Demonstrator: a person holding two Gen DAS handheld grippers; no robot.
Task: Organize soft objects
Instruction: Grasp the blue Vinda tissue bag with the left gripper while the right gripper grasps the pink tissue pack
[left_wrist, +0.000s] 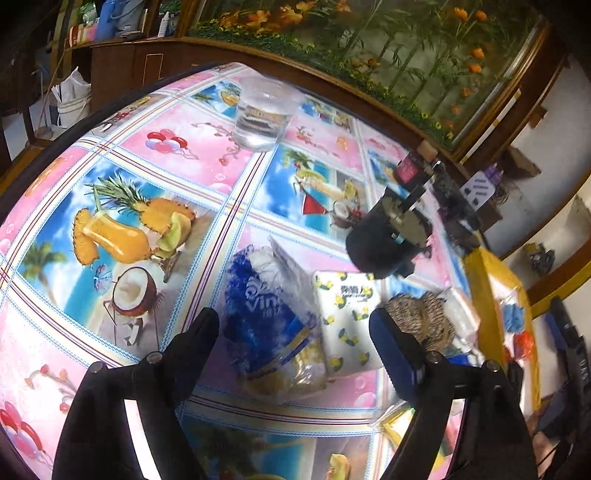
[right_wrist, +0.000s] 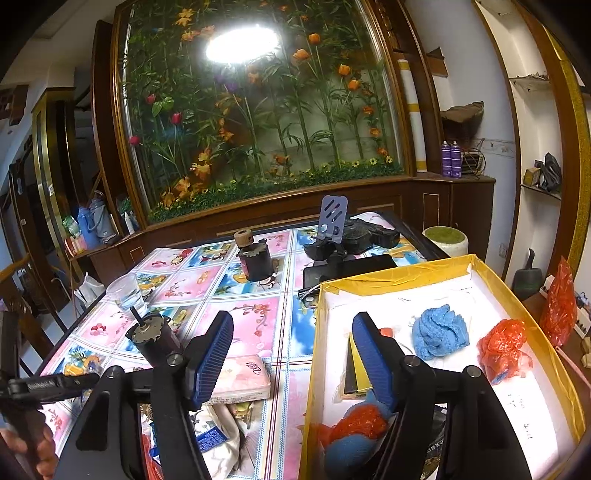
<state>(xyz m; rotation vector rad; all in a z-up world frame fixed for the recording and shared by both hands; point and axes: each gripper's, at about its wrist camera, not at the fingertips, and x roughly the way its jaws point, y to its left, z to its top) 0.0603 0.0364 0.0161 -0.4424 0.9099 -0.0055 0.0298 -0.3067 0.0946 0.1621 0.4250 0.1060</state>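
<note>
Hovering the left gripper (left_wrist: 293, 334), jaws spread wide and holding nothing, over the crinkled blue-and-white plastic tissue pack (left_wrist: 273, 325) lying on the fruit-printed pink and blue tablecloth (left_wrist: 147, 206). Bracketing that pack between the two fingers, with the white lemon-patterned tissue pack (left_wrist: 347, 321) touching it on the right and a brown woven bundle (left_wrist: 421, 314) further right. Pointing steeply down at the near part of the table. Judging the next move: lowering squarely, centring on the blue pack alone, closing gently so the wrapper is not slipping out, keeping clear of the black cylindrical motor (left_wrist: 388, 240) just beyond. Holding the right gripper (right_wrist: 295, 358) nearly level over the left wall of the yellow-rimmed white box (right_wrist: 399, 275), jaws likewise apart and apparently empty. Sitting inside already: a blue knitted cloth (right_wrist: 439, 332) and a crumpled red plastic bag (right_wrist: 504, 350).
</note>
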